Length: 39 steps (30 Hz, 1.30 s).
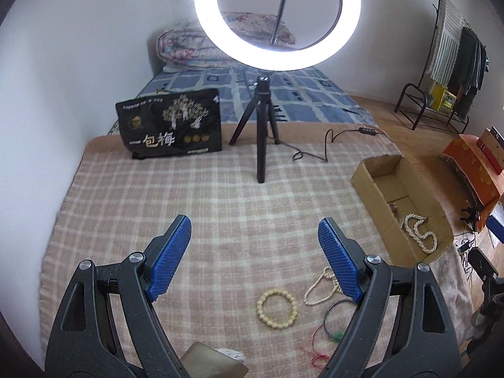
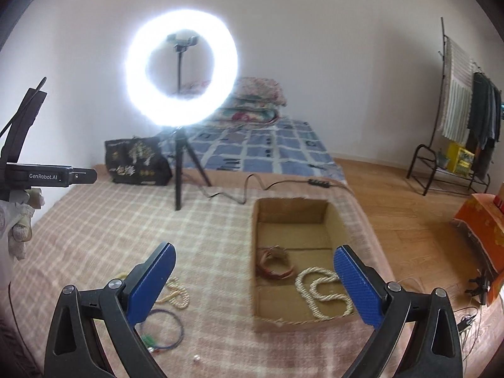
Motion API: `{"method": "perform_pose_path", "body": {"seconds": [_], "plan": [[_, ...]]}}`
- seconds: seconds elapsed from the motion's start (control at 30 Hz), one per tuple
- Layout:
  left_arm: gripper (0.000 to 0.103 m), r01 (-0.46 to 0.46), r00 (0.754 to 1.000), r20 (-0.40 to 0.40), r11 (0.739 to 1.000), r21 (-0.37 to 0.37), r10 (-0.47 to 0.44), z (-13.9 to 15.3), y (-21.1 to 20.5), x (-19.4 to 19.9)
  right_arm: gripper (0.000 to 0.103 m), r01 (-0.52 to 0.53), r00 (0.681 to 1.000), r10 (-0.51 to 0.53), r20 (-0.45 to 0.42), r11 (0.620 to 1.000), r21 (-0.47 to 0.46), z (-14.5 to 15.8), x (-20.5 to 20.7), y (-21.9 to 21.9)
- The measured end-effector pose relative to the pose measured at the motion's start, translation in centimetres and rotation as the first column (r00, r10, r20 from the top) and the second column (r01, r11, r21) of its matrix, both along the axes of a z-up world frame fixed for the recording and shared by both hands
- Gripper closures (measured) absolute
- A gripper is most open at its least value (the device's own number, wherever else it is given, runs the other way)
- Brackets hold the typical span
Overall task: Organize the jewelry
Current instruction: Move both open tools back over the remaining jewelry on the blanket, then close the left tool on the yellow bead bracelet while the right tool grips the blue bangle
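Note:
A cardboard box (image 1: 371,178) (image 2: 261,315) lies open on the plaid blanket and holds a white bead necklace (image 1: 420,233) (image 2: 324,293) and a reddish bracelet (image 2: 274,264). On the blanket lie a cream bead bracelet (image 1: 277,308), a cream necklace (image 1: 318,288) (image 2: 178,293), a dark cord ring (image 1: 338,315) (image 2: 167,324) with green beads, and a red string (image 1: 316,346). My left gripper (image 1: 255,228) is open above the blanket, empty. My right gripper (image 2: 255,256) is open, empty, over the box's left wall.
A ring light on a black tripod (image 1: 263,138) (image 2: 179,170) stands mid-blanket with its cable (image 1: 315,151) trailing right. A black printed bag (image 1: 170,123) stands at the back left. A folded quilt (image 1: 189,44) lies behind. A clothes rack (image 1: 453,72) and orange box (image 1: 472,163) stand right.

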<state>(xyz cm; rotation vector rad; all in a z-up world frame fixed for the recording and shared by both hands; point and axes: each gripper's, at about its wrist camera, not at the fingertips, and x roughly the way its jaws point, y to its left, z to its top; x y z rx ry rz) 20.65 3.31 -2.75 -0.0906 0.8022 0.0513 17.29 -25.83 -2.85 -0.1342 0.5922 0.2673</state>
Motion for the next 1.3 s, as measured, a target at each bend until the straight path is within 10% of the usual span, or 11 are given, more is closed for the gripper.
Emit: {"method": "perform_pose_path", "body": {"seconds": [0.83,1.3], "plan": [[0.018,-0.026,0.991,-0.131,0.998,-0.059,0.018,-6.0,3.2,-3.3,0.022,-0.125,0.953,0.118,-0.279,0.992,-0.011,-6.8,-1.5,4.8],[0.048,0.001,0.949,-0.309,0.983,-0.183,-0.058,-11.7,1.5,-0.2,0.053,-0.158,0.877,0.144,-0.458,0.987,0.008,-13.0,0.6,6.0]]}}
